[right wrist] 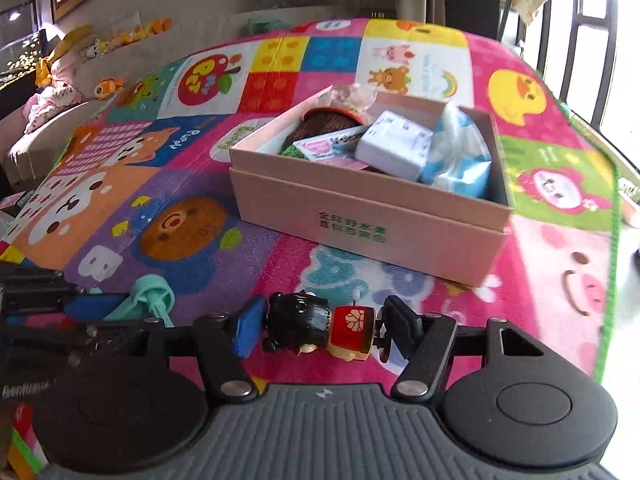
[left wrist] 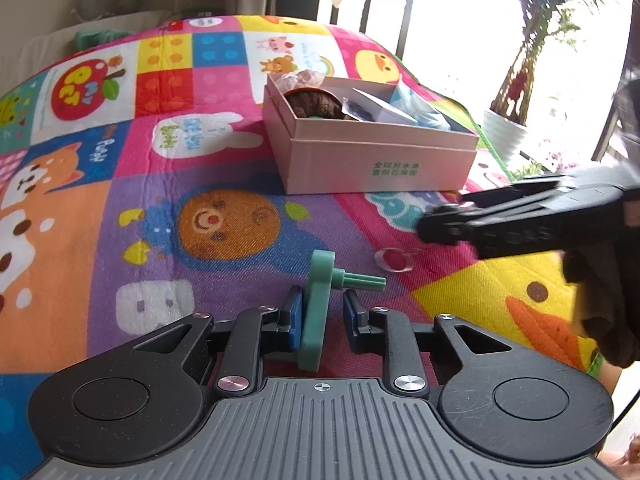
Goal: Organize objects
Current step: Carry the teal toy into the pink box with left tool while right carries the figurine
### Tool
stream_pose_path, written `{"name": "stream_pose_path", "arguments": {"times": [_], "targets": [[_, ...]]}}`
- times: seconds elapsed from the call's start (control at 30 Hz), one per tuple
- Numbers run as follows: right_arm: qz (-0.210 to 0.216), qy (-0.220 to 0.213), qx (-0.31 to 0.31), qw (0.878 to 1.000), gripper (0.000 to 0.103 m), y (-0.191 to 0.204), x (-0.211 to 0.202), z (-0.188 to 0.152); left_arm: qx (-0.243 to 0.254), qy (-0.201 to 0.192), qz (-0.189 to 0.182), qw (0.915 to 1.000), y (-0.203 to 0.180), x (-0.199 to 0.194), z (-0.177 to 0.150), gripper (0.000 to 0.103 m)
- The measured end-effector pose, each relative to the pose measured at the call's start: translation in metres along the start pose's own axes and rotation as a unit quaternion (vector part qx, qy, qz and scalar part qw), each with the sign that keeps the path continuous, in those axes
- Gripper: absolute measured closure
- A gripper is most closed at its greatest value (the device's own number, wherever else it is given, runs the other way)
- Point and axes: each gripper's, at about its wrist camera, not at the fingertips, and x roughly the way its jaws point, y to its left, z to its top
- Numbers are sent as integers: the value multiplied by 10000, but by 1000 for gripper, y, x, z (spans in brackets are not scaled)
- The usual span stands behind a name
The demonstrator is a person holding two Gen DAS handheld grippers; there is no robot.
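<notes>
Left tongs (left wrist: pixel 323 322) first, low centre of the left wrist view: they sit narrow, blue pads (left wrist: pixel 294 322) either side of a mint-green plastic piece (left wrist: pixel 316 308), a flat plate standing on edge with a peg sticking out toward the right. The left pad lies against the plate; the right pad looks just clear of it, so a firm pinch is hard to call from here. In the right wrist view the same green piece (right wrist: pixel 150 294) shows at lower left, at the tip of the left tongs.

Over to the right tongs (right wrist: pixel 316 330), low centre of their own view: half open, with a small wooden doll (right wrist: pixel 320 330) lying crosswise between them, black hair to the left, red body with a white leaf mark to the right. The blue left pad (right wrist: pixel 248 330) is at the doll's head and the right finger at its feet; whether they press on it, I can't tell. In the left wrist view the right tongs (left wrist: pixel 444 220) come in blurred from the right edge, above a small clear piece with a red centre (left wrist: pixel 394 260) on the mat.

Everything rests on a bright cartoon play mat (right wrist: pixel 192 184). Beyond, upper centre-right, a pink cardboard box (right wrist: pixel 360 216) stands open, already holding a brown knitted item (right wrist: pixel 320 122), a white box (right wrist: pixel 394 144) and a blue-and-white packet (right wrist: pixel 456 164).
</notes>
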Motion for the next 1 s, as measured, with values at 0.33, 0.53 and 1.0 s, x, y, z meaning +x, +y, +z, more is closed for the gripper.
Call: {"name": "stream_pose_path", "arguments": {"times": [0.33, 0.53, 1.0], "targets": [[-418, -350, -17, 9985, 38, -22, -42, -11, -205, 161, 12, 9997, 0, -2, 7, 89], [-478, -645, 38, 9968, 38, -30, -60, -18, 33, -78, -157, 9998, -12, -17, 25, 89], [-481, -1137, 471, 9912, 38, -59, -85, -19, -258, -1731, -588, 9828, -36, 49, 224, 87]]}}
